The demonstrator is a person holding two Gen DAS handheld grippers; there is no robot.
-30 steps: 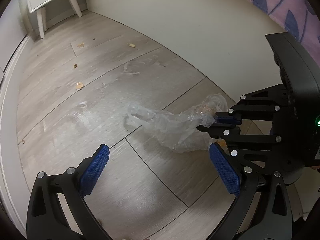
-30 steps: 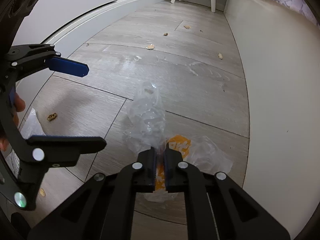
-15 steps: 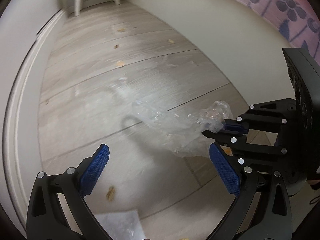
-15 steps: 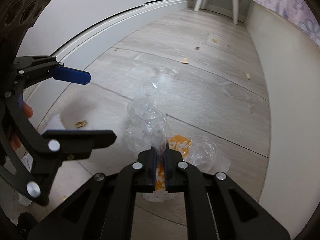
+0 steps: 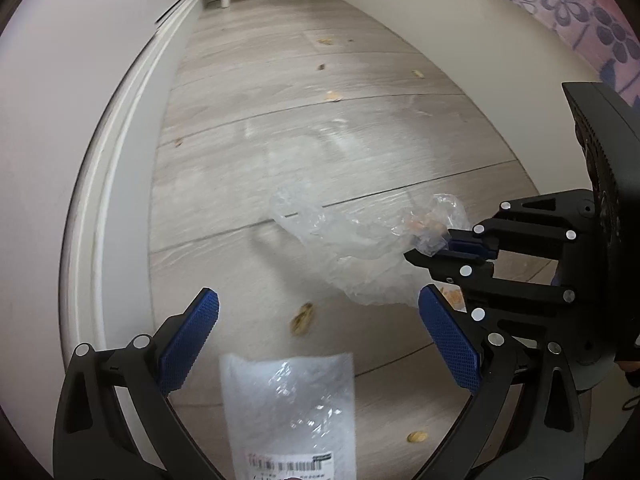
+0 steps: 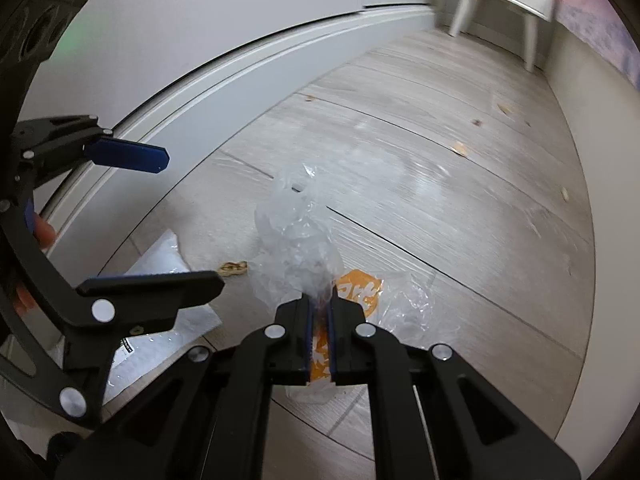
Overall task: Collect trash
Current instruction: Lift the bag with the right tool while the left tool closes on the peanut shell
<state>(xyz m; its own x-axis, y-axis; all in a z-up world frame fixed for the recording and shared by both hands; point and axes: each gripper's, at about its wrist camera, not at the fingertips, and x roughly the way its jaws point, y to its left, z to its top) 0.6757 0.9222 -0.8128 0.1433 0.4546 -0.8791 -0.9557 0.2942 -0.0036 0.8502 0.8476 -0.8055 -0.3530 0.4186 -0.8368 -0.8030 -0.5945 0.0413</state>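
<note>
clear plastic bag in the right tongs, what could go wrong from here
1. The right tongs pinch only one crumpled end of the clear plastic bag; the rest hangs loose, so the thin film could slip out or tear.
2. The left tongs are open over a flat plastic packet on the floor; lying flat, it may be hard to pinch.
3. Small peanut shells scattered around are easy to miss.

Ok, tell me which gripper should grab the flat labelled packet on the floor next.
Left. The left gripper is open and empty right above the flat packet; the right gripper is shut on the crumpled wrapper.
</note>
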